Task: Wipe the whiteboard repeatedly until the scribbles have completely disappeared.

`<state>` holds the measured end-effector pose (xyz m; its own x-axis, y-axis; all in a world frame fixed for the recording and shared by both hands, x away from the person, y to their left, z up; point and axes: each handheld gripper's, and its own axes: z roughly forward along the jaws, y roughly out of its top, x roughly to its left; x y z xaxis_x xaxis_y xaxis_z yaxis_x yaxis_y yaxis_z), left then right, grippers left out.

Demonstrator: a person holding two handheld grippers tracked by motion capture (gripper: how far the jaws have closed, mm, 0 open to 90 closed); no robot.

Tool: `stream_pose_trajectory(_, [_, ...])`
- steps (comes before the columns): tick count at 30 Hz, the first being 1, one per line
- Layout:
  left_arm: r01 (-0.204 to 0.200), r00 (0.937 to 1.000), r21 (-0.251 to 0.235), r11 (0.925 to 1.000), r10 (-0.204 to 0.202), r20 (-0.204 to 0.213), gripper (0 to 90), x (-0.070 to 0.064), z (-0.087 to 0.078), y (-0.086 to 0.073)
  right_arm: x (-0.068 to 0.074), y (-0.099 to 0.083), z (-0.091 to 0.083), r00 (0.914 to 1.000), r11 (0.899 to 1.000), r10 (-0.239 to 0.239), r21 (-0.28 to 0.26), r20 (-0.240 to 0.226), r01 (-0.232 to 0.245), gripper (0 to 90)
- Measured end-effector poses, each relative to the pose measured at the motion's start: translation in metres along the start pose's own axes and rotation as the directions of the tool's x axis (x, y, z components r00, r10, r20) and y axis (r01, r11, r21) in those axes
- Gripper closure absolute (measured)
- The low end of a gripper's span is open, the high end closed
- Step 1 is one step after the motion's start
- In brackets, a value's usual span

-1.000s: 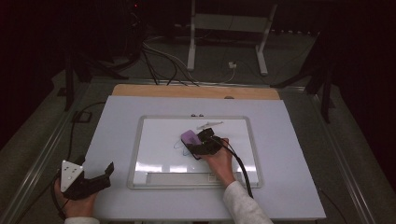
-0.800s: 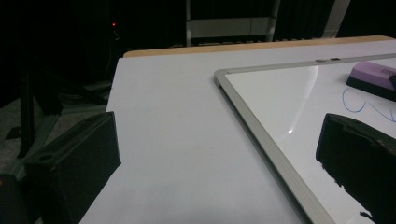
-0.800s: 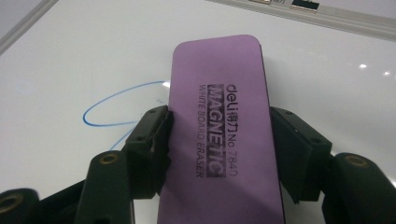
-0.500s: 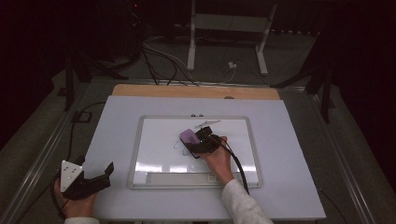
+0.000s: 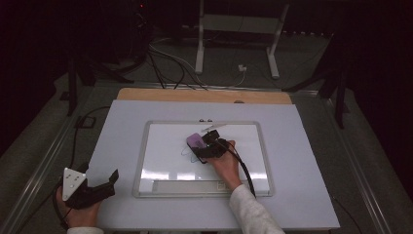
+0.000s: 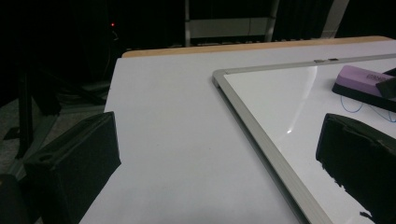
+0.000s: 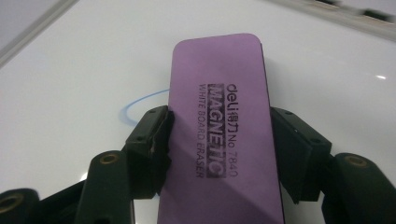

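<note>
Right tool (image 7: 219, 144) is clamping a purple eraser (image 7: 219, 116) by its long sides at the whiteboard's (image 5: 160, 146) middle, beside a blue line (image 7: 140, 100), and tilting it risks missing ink, while the left tool (image 5: 90, 187) is idling apart off the whiteboard's near-left corner.

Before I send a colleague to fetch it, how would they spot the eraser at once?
Find the framed whiteboard lying flat in the middle of the white table. Near its centre, over a blue pen line, the right claw is clamped on the eraser's two long sides. It is the only purple thing there: a rounded block printed "deli MAGNETIC WHITE BOARD ERASER".
</note>
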<state>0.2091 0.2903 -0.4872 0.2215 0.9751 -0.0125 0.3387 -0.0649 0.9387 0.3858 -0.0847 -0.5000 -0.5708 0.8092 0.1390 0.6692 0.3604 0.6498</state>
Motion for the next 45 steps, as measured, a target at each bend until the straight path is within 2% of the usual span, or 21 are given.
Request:
stream_pose_trajectory(1, [0.001, 1.0000, -0.001, 1.0000, -0.001, -0.001, 0.5, 0.000, 0.000, 0.000, -0.004, 0.001, 0.000, 0.9993, 1.000, 0.017, -0.008, 0.034, -0.017, 41.1])
stream_pose_trajectory(3, [0.001, 1.0000, 0.001, 1.0000, -0.001, 0.000, 0.4, 0.000, 0.001, 0.000, -0.010, 0.001, 0.000, 0.9965, 0.997, 0.076, -0.015, 0.034, -0.076, 41.1])
stream_pose_trajectory(5, [-0.004, 1.0000, 0.006, 1.0000, 0.004, 0.003, 0.5, 0.000, 0.002, -0.001, -0.004, 0.001, 0.000, 0.9983, 0.999, 0.043, -0.013, 0.041, -0.042, 41.1])
stream_pose_trajectory(8, [-0.008, 1.0000, 0.005, 1.0000, 0.008, 0.003, 0.5, -0.001, 0.002, 0.000, 0.010, -0.001, 0.001, 0.9992, 1.000, -0.019, 0.006, -0.034, 0.019, 41.1])
stream_pose_trajectory(10, [-0.007, 1.0000, 0.001, 1.0000, 0.007, 0.002, 0.5, -0.001, 0.001, 0.000, 0.015, -0.002, 0.001, 0.9976, 0.999, -0.038, 0.012, -0.058, 0.039, 41.2])
stream_pose_trajectory(12, [-0.001, 1.0000, -0.001, 1.0000, 0.001, 0.000, 0.5, 0.000, 0.000, 0.000, 0.012, -0.002, 0.001, 0.9974, 0.999, -0.036, 0.011, -0.063, 0.037, 41.1])
stream_pose_trajectory(14, [0.004, 1.0000, -0.001, 1.0000, -0.004, -0.001, 0.5, 0.000, 0.000, 0.000, 0.007, -0.001, 0.000, 0.9998, 1.000, -0.019, -0.003, 0.010, 0.019, 41.2])
stream_pose_trajectory(16, [0.002, 1.0000, 0.001, 1.0000, -0.002, 0.001, 0.4, 0.000, 0.001, -0.001, 0.000, -0.001, 0.000, 0.9995, 1.000, 0.031, -0.006, 0.009, -0.031, 41.2])
stream_pose_trajectory(17, [0.000, 1.0000, 0.001, 1.0000, 0.000, 0.002, 0.5, 0.000, 0.001, -0.001, 0.001, -0.002, -0.001, 0.9993, 0.999, 0.035, -0.005, 0.013, -0.035, 41.2])
stream_pose_trajectory(22, [-0.007, 1.0000, 0.004, 1.0000, 0.007, 0.002, 0.5, -0.001, 0.001, 0.000, 0.025, -0.006, 0.000, 0.9957, 0.998, -0.056, 0.010, -0.073, 0.057, 41.2])
stream_pose_trajectory(23, [-0.006, 1.0000, 0.002, 1.0000, 0.006, 0.001, 0.4, -0.001, 0.001, 0.000, 0.030, -0.007, 0.000, 0.9944, 0.997, -0.075, 0.010, -0.074, 0.076, 41.2])
stream_pose_trajectory(24, [-0.005, 1.0000, 0.000, 1.0000, 0.005, 0.000, 0.4, -0.001, 0.000, 0.000, 0.032, -0.007, -0.001, 0.9938, 0.996, -0.089, 0.009, -0.067, 0.090, 41.2])
stream_pose_trajectory(26, [-0.002, 1.0000, -0.002, 1.0000, 0.002, 0.000, 0.5, 0.000, 0.000, 0.000, 0.029, -0.007, -0.001, 0.9948, 0.997, -0.072, 0.009, -0.072, 0.073, 41.2])
stream_pose_trajectory(29, [0.003, 1.0000, 0.000, 1.0000, -0.003, -0.001, 0.5, 0.000, 0.000, -0.001, 0.020, -0.006, -0.003, 0.9988, 0.999, -0.047, -0.001, 0.011, 0.047, 41.2])
stream_pose_trajectory(31, [-0.002, 1.0000, 0.003, 1.0000, 0.002, -0.001, 0.4, 0.000, 0.001, 0.000, 0.016, -0.006, -0.003, 0.9998, 1.000, -0.019, 0.002, 0.010, 0.019, 41.2])
stream_pose_trajectory(32, [-0.004, 1.0000, 0.003, 1.0000, 0.004, 0.000, 0.4, 0.000, 0.001, 0.000, 0.017, -0.006, -0.003, 0.9996, 1.000, -0.026, 0.002, 0.014, 0.026, 41.2])
stream_pose_trajectory(37, [-0.008, 1.0000, 0.003, 1.0000, 0.008, 0.004, 0.5, -0.002, 0.002, 0.000, 0.036, -0.009, -0.002, 0.9908, 0.995, -0.096, 0.017, -0.096, 0.098, 41.2])
stream_pose_trajectory(39, [-0.006, 1.0000, 0.002, 1.0000, 0.006, 0.002, 0.4, -0.002, 0.001, 0.000, 0.038, -0.008, -0.002, 0.9889, 0.993, -0.110, 0.018, -0.100, 0.113, 41.2])
stream_pose_trajectory(40, [-0.006, 1.0000, 0.001, 1.0000, 0.006, 0.002, 0.4, -0.001, 0.001, 0.000, 0.036, -0.008, -0.001, 0.9894, 0.994, -0.103, 0.015, -0.103, 0.105, 41.2])
stream_pose_trajectory(43, [0.000, 1.0000, -0.001, 1.0000, 0.000, 0.000, 0.5, 0.000, 0.000, 0.000, 0.024, -0.006, -0.001, 0.9981, 0.998, -0.056, 0.001, -0.027, 0.056, 41.2])
stream_pose_trajectory(45, [0.000, 1.0000, 0.003, 1.0000, 0.000, 0.001, 0.4, 0.000, 0.001, 0.000, 0.018, -0.006, -0.001, 0.9996, 1.000, -0.016, -0.001, -0.023, 0.016, 41.2])
